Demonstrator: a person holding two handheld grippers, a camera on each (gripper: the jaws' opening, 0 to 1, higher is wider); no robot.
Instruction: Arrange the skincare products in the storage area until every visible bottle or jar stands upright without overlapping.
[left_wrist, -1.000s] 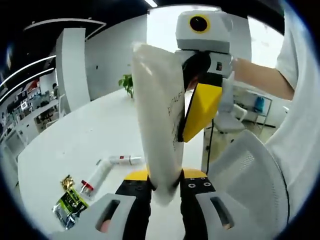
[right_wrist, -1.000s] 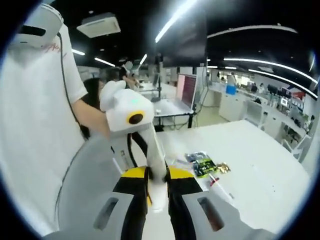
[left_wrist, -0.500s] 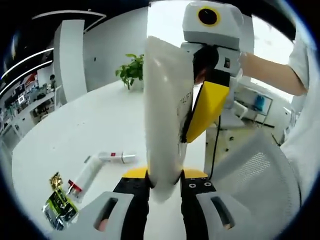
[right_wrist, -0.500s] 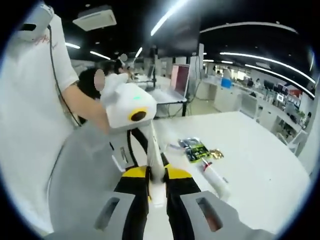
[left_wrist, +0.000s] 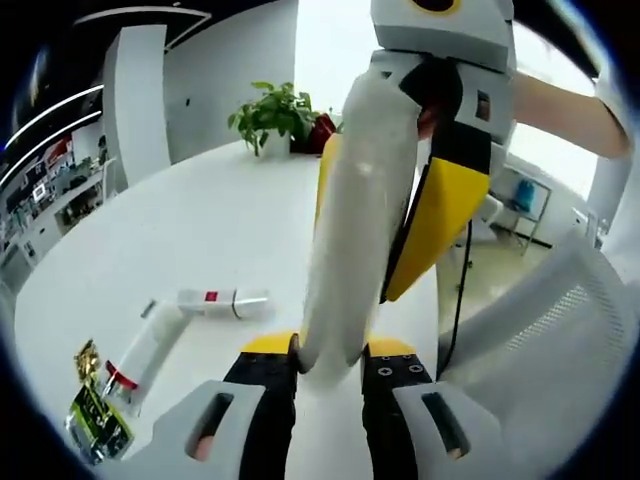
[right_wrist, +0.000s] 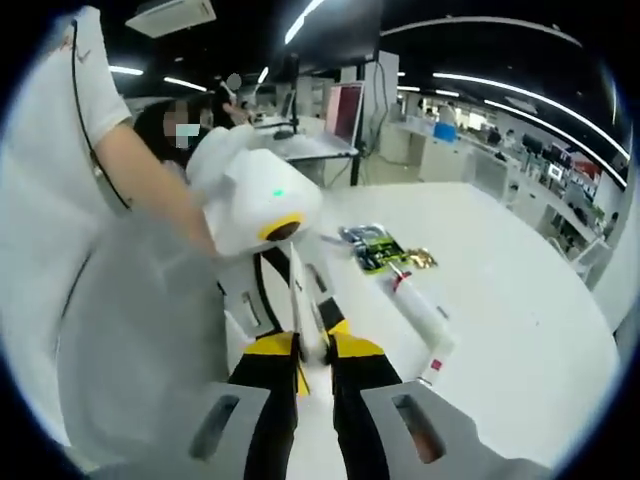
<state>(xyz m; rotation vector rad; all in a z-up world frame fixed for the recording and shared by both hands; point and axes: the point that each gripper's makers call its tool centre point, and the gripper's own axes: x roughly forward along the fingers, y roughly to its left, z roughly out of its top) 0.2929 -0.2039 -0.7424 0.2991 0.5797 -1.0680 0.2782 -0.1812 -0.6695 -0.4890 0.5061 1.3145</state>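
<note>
A long white tube is held at both ends, off the table. My left gripper is shut on its lower end. My right gripper, with yellow fingers, comes in from above and is shut on its upper end. In the right gripper view the tube shows edge-on between my right gripper and the left gripper. Two more white tubes with red marks lie flat on the white table, one also visible as a lying tube.
A green and gold sachet lies by the tubes. A potted plant stands at the table's far edge. A grey mesh chair is close on the right. A person's arm holds the left gripper.
Both views have shifted with the hands. The held tube has turned and tilted, showing a narrower side in the left gripper view. The lying tubes and sachet stay in place on the table.
</note>
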